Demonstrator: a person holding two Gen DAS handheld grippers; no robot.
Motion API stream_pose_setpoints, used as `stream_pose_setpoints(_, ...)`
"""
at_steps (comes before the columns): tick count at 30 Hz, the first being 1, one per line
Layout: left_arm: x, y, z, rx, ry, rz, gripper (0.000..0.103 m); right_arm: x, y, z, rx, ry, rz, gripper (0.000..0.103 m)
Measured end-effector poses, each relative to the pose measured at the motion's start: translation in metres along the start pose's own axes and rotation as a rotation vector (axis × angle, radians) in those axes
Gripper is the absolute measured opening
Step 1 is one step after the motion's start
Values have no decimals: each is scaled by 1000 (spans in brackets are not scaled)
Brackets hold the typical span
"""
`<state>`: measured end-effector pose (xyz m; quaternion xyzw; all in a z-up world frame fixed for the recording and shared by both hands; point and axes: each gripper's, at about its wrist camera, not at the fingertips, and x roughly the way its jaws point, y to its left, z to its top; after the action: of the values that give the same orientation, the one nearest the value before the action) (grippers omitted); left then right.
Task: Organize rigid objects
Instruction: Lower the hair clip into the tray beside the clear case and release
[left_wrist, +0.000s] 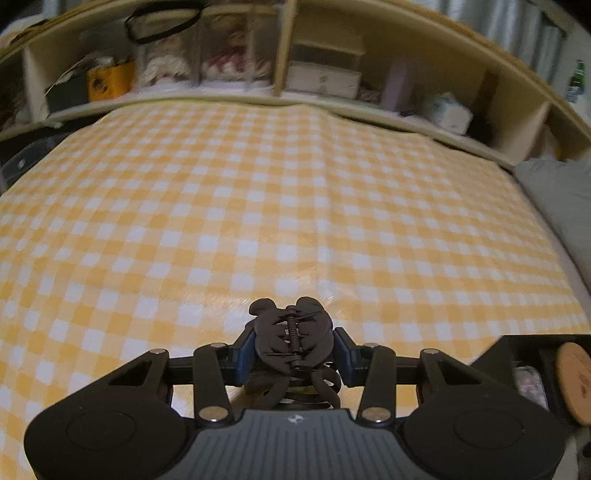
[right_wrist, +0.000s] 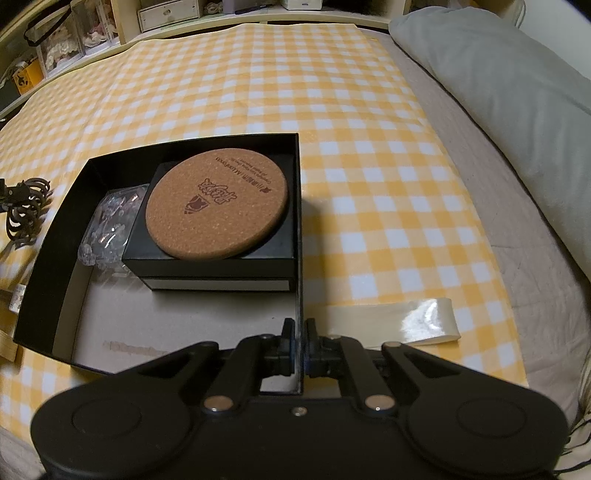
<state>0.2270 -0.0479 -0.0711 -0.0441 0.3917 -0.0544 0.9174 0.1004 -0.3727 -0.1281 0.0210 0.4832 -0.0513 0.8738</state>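
My left gripper is shut on a black hair claw clip, held above the yellow checked cloth. The clip also shows at the far left of the right wrist view. My right gripper is shut on the right wall of an open black box. Inside the box lie a smaller black box, a round cork coaster on top of it, and a clear crinkled plastic item. The black box corner and coaster show at the right edge of the left wrist view.
A strip of glossy tape lies on the cloth right of the box. A grey pillow lies at the right. Cluttered shelves run along the far edge of the bed.
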Motion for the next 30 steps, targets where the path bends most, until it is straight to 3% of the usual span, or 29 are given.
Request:
stream_pose_setpoints(6, -35, -23, 11, 145, -58, -198, 45, 0, -1, 0, 1, 0, 0, 5)
stream_pose_setpoints(14, -79, -87, -6, 492, -121, -495, 45, 0, 0, 0, 0, 1, 1, 5)
stream_pose_setpoints(21, -90, -128, -36, 859, -59, -663, 45, 1, 0, -1, 6, 3, 10, 4)
stream_pose_setpoints(30, -66, -148, -43, 1138, 90, -760, 45, 2, 0, 0, 1, 6, 10, 4)
